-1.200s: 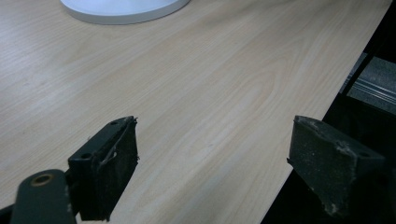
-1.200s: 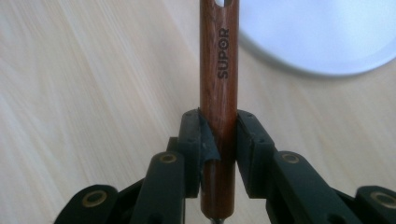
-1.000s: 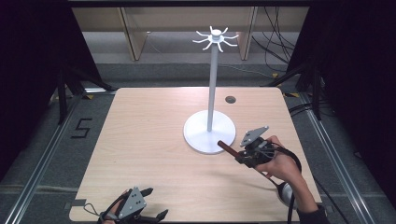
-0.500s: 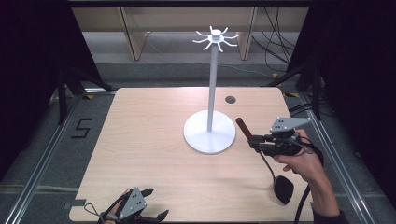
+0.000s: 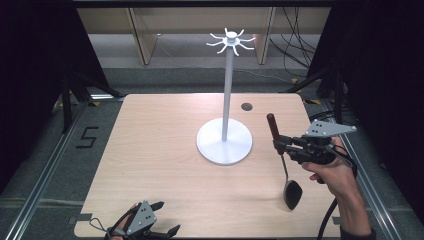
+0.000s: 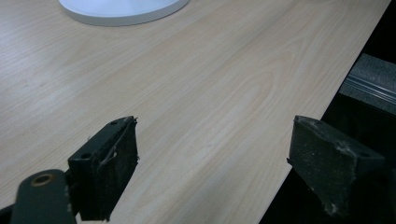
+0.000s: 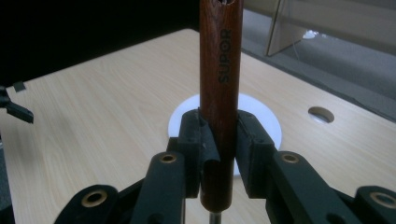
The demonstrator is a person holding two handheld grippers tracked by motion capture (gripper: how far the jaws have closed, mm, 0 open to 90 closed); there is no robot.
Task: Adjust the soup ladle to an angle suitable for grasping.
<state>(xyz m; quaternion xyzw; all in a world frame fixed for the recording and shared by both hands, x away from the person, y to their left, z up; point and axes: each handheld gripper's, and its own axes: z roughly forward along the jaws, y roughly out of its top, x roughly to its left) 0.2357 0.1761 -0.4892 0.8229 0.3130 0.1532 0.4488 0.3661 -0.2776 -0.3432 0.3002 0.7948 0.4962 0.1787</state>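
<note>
Raised: right gripper (image 5: 278, 145) (jaws clamped) gripping ladle (image 5: 286, 170) handle.

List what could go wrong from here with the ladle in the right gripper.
1. The right gripper pinches the ladle by its round wooden handle alone, bowl hanging low; it may swivel or slip.
2. The rack stands tall on a narrow pole; bumping it with the ladle could rock it.
3. Its hooks are small, so hanging could miss.

Can't see my dark wooden ladle handle's (image 7: 219, 93) top, it's cropped off; white round stand base (image 6: 122, 10) also half cut.
</note>
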